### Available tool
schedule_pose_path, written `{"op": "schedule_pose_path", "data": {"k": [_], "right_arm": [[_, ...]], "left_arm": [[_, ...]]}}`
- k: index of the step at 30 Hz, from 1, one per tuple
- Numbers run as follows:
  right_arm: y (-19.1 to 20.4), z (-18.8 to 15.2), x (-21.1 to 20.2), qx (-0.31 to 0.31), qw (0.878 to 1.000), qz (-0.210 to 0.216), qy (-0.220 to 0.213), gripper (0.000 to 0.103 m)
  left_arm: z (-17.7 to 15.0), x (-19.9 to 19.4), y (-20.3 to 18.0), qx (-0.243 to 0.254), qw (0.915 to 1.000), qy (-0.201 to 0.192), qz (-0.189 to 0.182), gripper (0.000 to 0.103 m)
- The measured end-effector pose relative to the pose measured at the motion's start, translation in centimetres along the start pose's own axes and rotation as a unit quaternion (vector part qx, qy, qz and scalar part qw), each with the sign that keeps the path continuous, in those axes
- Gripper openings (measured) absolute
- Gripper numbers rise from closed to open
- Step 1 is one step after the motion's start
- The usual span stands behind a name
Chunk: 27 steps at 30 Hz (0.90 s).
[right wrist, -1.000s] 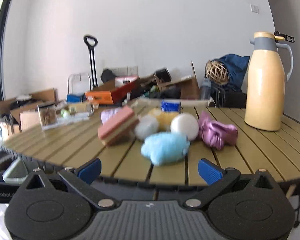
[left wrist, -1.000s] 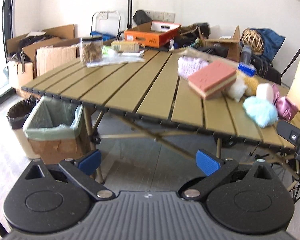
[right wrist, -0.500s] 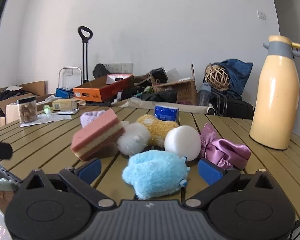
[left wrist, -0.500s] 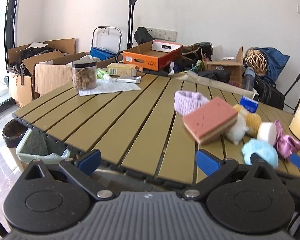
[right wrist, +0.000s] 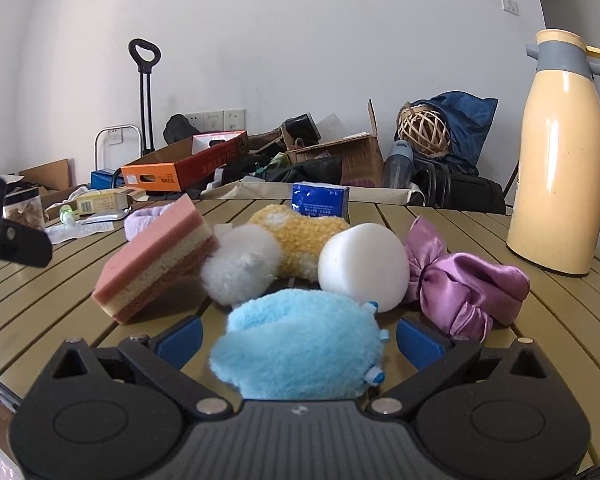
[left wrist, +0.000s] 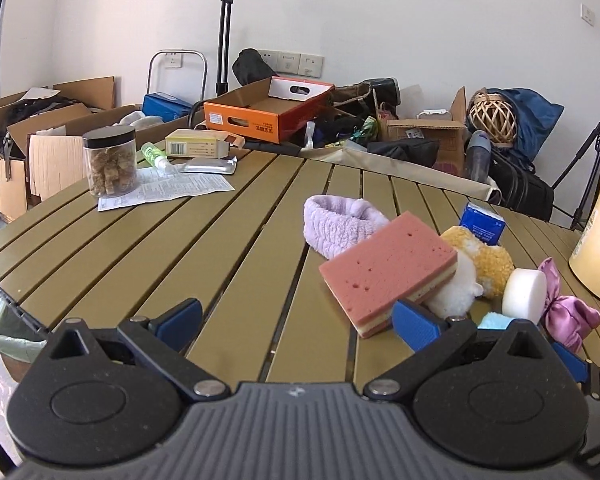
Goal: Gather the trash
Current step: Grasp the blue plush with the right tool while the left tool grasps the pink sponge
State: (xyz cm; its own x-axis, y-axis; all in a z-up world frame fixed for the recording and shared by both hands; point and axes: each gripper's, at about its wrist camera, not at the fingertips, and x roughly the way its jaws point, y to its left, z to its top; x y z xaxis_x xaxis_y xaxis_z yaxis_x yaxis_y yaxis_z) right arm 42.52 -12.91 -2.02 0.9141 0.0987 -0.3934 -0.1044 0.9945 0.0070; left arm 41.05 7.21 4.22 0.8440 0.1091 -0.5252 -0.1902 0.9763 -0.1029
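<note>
A heap of soft items lies on the olive slatted table (left wrist: 204, 248): a pink sponge (left wrist: 388, 268), lavender band (left wrist: 340, 220), yellow fluffy piece (left wrist: 488, 256), white fluffy ball (left wrist: 456, 294), white foam puck (left wrist: 524, 290), purple satin scrunchie (left wrist: 568, 314) and blue tissue pack (left wrist: 482, 224). My left gripper (left wrist: 296, 320) is open over bare slats, left of the sponge. My right gripper (right wrist: 300, 340) is open, with the light blue fluffy item (right wrist: 296, 348) lying between its fingers; gaps show on both sides. The sponge (right wrist: 156, 256) and puck (right wrist: 362, 266) lie just beyond.
A yellow thermos (right wrist: 560, 160) stands at the table's right. A jar (left wrist: 110, 164), printed paper (left wrist: 168, 190) and small box (left wrist: 198, 143) sit at the far left. A bin with a green liner (left wrist: 8, 340) stands below the table's left edge. Boxes and bags crowd the floor behind.
Both grippers rose from below the table edge and moved forward over it. The right gripper advanced until the light blue fluffy item lay between its open fingers.
</note>
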Motion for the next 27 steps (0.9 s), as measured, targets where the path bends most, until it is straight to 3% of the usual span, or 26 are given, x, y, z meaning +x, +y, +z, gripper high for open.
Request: {"op": "schedule_pose_path", "data": {"k": [5,12,19,27], "right_arm": [[0.2,-0.2,0.4,-0.011,1.000,-0.010,-0.004,0.101],[0.2,-0.5,1.0,0.005,1.000,0.003,0.012,0.079],[-0.7,-0.4,0.3,0.032,0.999,0.008,0.006,0.075],[-3.0,0.2,-2.4,0.058,0.998,0.004,-0.031,0.075]], "left_arm": [[-0.2,0.7,0.4,-0.003,1.0000,0.007,-0.001,0.103],[-0.5,0.4,1.1,-0.006,1.0000,0.005,0.000,0.103],[-0.3,0.5,1.1,-0.009,1.0000,0.001,0.000,0.103],[-0.2,0.9,0.1,-0.002,0.9999,-0.010,0.011,0.103]]}}
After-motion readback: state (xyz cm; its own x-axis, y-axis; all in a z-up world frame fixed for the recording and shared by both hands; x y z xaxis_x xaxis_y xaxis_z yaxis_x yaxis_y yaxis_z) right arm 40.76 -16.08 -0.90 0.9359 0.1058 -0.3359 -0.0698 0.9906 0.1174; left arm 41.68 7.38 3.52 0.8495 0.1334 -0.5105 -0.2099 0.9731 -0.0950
